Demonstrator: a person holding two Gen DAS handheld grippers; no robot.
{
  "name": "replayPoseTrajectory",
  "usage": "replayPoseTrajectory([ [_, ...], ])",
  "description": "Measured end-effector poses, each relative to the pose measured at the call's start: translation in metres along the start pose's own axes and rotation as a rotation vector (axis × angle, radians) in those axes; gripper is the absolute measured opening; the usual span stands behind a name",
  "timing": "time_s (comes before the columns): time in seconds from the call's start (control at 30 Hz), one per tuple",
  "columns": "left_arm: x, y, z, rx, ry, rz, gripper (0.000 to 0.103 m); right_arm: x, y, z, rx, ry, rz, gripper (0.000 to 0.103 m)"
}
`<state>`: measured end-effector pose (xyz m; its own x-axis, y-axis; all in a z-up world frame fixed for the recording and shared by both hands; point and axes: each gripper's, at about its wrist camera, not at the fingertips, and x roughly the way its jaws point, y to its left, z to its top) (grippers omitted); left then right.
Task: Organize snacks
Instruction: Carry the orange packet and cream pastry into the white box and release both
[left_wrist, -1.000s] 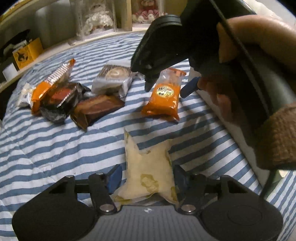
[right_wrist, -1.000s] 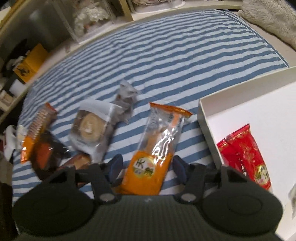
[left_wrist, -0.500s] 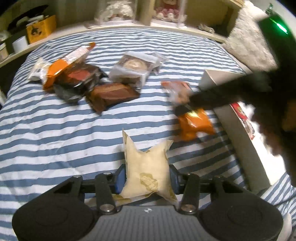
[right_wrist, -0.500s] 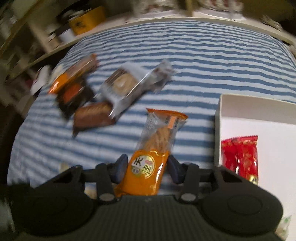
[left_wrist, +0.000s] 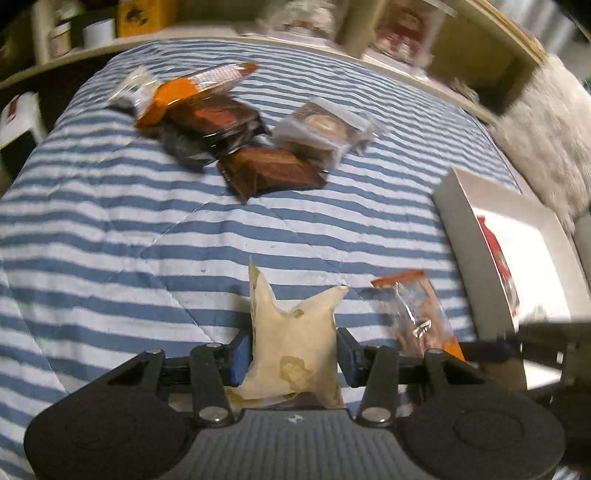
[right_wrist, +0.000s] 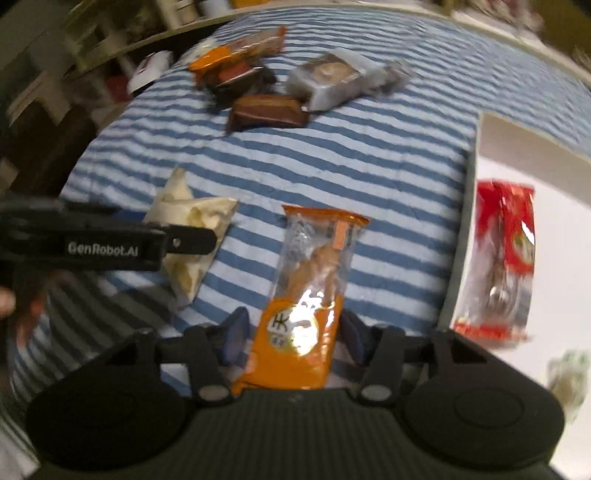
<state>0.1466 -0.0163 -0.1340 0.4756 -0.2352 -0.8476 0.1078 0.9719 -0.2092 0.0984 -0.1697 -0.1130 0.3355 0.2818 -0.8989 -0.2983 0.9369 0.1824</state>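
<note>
A: So, left hand-held gripper (left_wrist: 293, 354)?
B: Blue pads pressed on both sides of a cream, crinkled snack pouch (left_wrist: 291, 347), gripped near its lower end. Pouch tips point to 12 o'clock over the blue-and-white striped bed cover (left_wrist: 147, 240).
A: Right hand-held gripper (right_wrist: 293, 338)?
B: Closed on an orange-and-clear plastic snack packet (right_wrist: 306, 295), orange end betw. the pads, clear end toward 12. In the left view that packet sits at approx. 3 o'clock of the pouch.
A: Box?
B: White shallow cardboard box (right_wrist: 491, 129) at 2–3 o'clock in the right view, w/ a red foil packet (right_wrist: 506, 236) inside, near its left wall.
A: Rest of the snacks?
B: Heap at 12 o'clock: brown glossy bar (left_wrist: 273, 173), clear wrapped round cake (left_wrist: 321, 127), black tray pack (left_wrist: 218, 122), another orange packet (left_wrist: 192, 88). Blurry, so no finer detail.
</note>
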Motion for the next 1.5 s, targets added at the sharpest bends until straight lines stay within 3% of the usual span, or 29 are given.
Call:
replayPoseTrajectory([
  [0.2,0.002,-0.007,-0.004,-0.009,-0.015,0.041,0.050,0.012,0.005,0.006,0.068,-0.014,-0.056,0.063],
  [0.4,0.006,-0.010,-0.008,-0.002,-0.021,0.063,0.050,0.022,-0.007,0.012,0.112,-0.011,-0.039,0.050],
  [0.9,-0.030,-0.005,-0.011,-0.100,-0.080,0.015,0.043,-0.033,-0.016,0.010,0.076,-0.123,0.005,0.046],
  [1.0,-0.044,-0.010,-0.010,-0.103,-0.107,0.007,0.031,-0.050,-0.022,0.008,0.083,-0.150,0.010,0.046],
  [1.13,-0.050,-0.022,-0.009,-0.068,-0.117,0.018,0.030,-0.068,-0.031,0.000,0.092,-0.187,0.006,0.046],
  [1.2,-0.049,-0.025,-0.010,-0.055,-0.112,0.032,0.033,-0.075,-0.042,-0.006,0.117,-0.193,0.013,0.046],
  [1.33,-0.044,-0.032,-0.013,0.002,-0.102,0.074,0.057,-0.081,-0.054,-0.016,0.160,-0.198,0.020,0.046],
  [1.5,-0.031,-0.037,-0.018,0.064,-0.076,0.130,0.059,-0.084,-0.061,-0.018,0.181,-0.216,0.033,0.046],
])
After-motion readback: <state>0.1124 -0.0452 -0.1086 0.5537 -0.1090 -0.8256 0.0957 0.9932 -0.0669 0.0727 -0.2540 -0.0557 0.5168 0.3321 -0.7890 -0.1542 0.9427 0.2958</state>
